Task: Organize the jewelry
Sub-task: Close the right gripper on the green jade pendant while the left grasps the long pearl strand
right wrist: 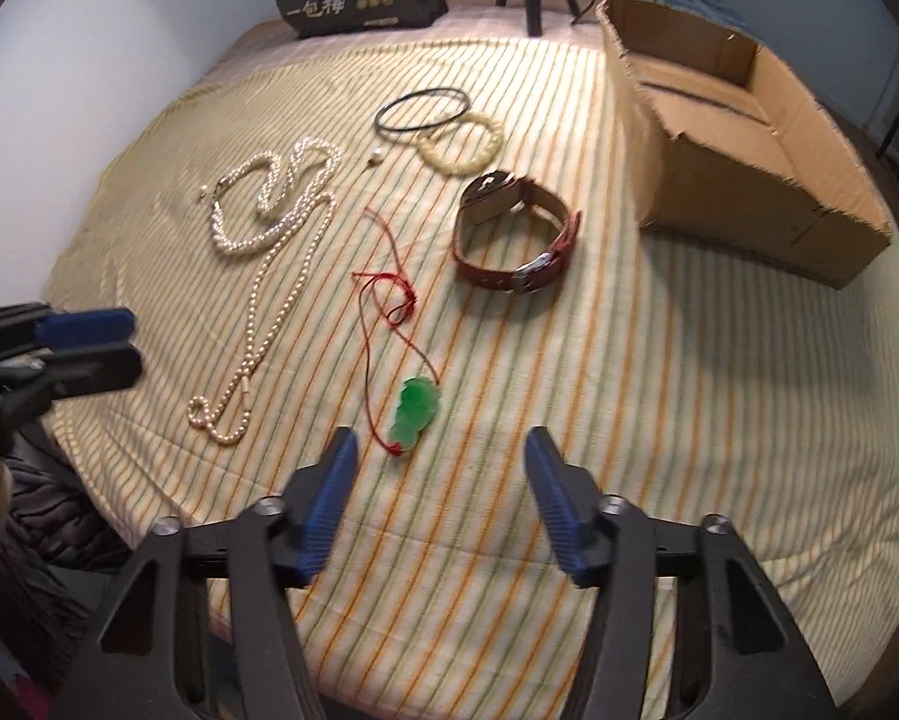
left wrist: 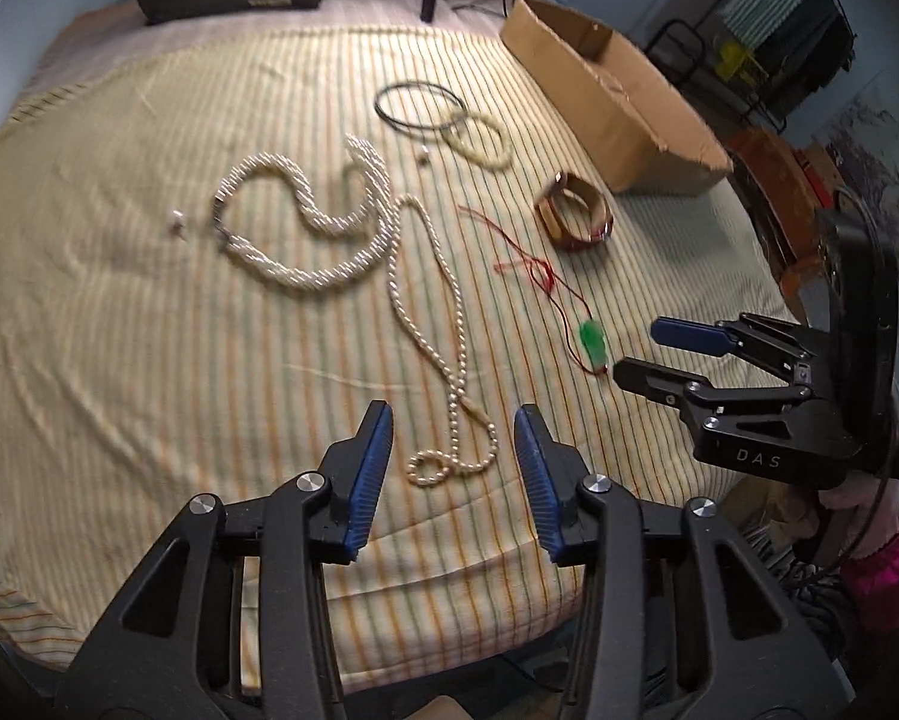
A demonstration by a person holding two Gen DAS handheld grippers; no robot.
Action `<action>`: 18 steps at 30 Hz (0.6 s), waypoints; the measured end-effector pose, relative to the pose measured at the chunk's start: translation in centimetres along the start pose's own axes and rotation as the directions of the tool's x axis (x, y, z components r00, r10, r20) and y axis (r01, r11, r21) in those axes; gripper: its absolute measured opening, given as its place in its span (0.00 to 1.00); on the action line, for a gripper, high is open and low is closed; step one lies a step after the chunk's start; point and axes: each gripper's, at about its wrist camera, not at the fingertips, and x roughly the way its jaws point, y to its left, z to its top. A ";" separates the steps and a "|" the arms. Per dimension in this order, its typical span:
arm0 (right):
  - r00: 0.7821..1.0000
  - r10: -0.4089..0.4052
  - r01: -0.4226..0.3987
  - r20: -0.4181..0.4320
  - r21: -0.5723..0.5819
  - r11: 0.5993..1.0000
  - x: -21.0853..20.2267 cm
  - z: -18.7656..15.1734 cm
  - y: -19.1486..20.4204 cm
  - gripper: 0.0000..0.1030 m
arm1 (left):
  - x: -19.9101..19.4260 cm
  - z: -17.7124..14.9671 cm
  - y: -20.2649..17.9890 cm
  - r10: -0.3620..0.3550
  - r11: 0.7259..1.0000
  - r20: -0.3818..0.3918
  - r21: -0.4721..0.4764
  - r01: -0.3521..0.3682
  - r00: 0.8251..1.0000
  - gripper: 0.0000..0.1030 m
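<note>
The left hand-held gripper (left wrist: 454,420) hangs above the striped cloth (left wrist: 119,300) on the surface, its blue fingers apart with nothing pinched; the lower looped end of the thin pearl necklace (left wrist: 449,372) lies on the cloth between them. The right hand-held gripper (right wrist: 440,444) also stands apart and empty, just short of the green pendant (right wrist: 413,414) on its red cord (right wrist: 383,300). Beyond lie a thick twisted pearl rope (left wrist: 305,228), a red-strapped watch (right wrist: 512,240), a black ring (right wrist: 422,111) overlapping a pale bead bracelet (right wrist: 461,141), and an open cardboard box (right wrist: 743,180) at the cloth's right edge.
</note>
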 end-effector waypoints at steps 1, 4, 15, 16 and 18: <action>1.000 0.005 -0.005 -0.008 0.002 1.000 0.3 0.1 0.0 0.50 | 0.3 0.0 0.0 -0.002 1.000 -0.008 -0.001 0.002 1.000 0.42; 1.000 0.017 -0.017 -0.026 0.002 1.000 1.0 0.2 0.0 0.43 | 0.6 0.2 0.5 -0.018 0.999 -0.020 -0.034 0.017 1.000 0.41; 0.999 -0.001 0.001 -0.046 0.018 1.000 3.1 2.0 0.4 0.30 | 2.1 0.6 1.4 -0.009 0.997 -0.050 -0.077 0.005 0.999 0.37; 0.999 -0.013 0.013 -0.048 0.012 1.000 3.2 2.0 0.5 0.28 | 2.3 0.6 1.5 -0.012 0.997 -0.055 -0.082 0.008 0.998 0.37; 0.998 -0.029 0.029 -0.052 0.001 1.000 3.5 2.1 0.7 0.26 | 2.6 0.6 1.4 -0.014 0.996 -0.061 -0.084 0.009 0.998 0.37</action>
